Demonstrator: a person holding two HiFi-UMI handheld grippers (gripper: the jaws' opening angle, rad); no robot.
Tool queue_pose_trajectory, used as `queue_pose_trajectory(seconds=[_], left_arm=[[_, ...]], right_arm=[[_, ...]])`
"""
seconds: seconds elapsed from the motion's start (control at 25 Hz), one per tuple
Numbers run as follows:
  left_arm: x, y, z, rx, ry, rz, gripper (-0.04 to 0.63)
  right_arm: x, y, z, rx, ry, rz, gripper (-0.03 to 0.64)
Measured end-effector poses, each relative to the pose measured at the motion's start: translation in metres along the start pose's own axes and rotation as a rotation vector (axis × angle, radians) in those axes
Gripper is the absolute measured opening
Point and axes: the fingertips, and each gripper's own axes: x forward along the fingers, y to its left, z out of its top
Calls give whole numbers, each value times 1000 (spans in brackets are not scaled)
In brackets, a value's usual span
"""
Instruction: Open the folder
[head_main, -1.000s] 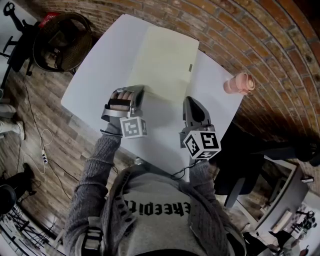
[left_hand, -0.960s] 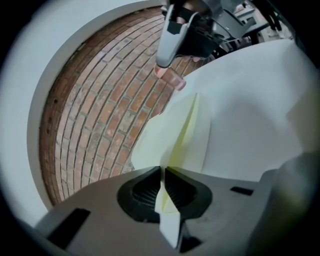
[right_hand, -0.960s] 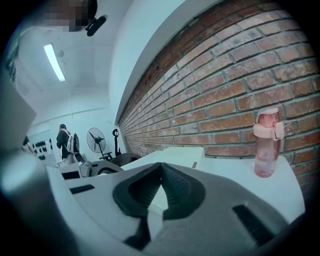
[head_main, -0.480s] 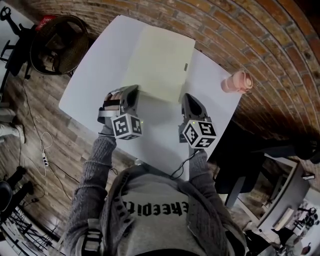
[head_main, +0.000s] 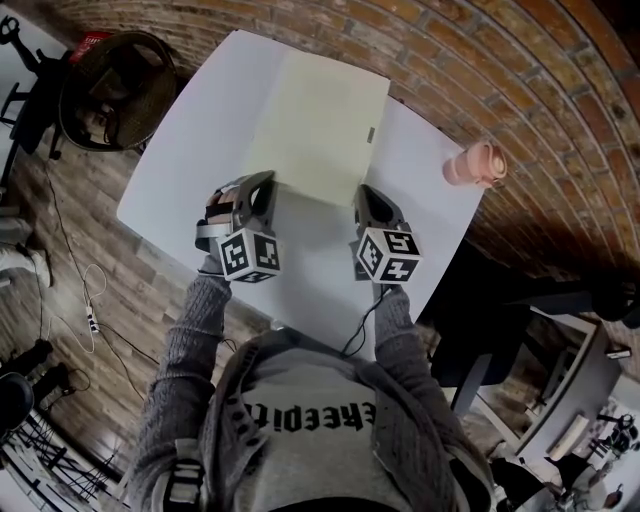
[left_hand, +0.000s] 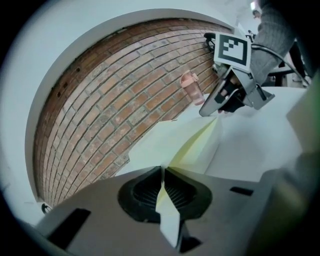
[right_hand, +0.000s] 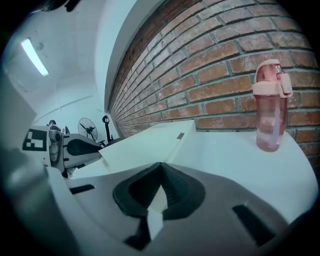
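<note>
A pale yellow folder (head_main: 320, 120) lies on the white table (head_main: 195, 135). My left gripper (head_main: 266, 181) is at the folder's near left corner. In the left gripper view its jaws (left_hand: 162, 176) are shut on a thin yellowish edge of the folder (left_hand: 185, 145), whose cover stands slightly raised. My right gripper (head_main: 362, 193) is at the near right corner, and its tip (left_hand: 209, 111) touches that corner. Its jaws (right_hand: 160, 175) look shut, with a pale sliver between them. I cannot tell whether they pinch the folder (right_hand: 145, 145).
A pink drinking bottle (head_main: 476, 165) (right_hand: 271, 107) stands at the table's right side by the brick wall. A dark round chair (head_main: 120, 85) is beyond the table's far left corner. The person's torso is close to the near edge.
My right gripper has come down and forward to the folder's near right corner. My left gripper has rolled a little at the near left corner and stayed in place.
</note>
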Motion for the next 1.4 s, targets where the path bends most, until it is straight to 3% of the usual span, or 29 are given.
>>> queue_pose_trajectory(seconds=[0.16,0.36,0.6,0.68,1.0,1.2,1.4], left_arm=[[-2,7,2,-117,-22,9,21],[-17,49,-6,-397,-53,87,12],[-31,80,-28,-807,-72,114,11],[-36,86,-37,-897,-66,130,9],[-40,90,-87,-1143,3,195,9],[-39,93,-111,-1240,52,225,9],[-36,92,-134,-1279,125,257,9]], right_arm=[[0,0,-1,-17,12,-4,5],[0,-1,-1,-19,16,-9,5],[-1,-1,0,-20,17,-16,5],[-1,-2,0,-23,19,-15,5],[0,-1,-1,-46,26,-13,5],[0,1,-1,-49,24,-11,5],[0,3,0,-52,25,-13,5]])
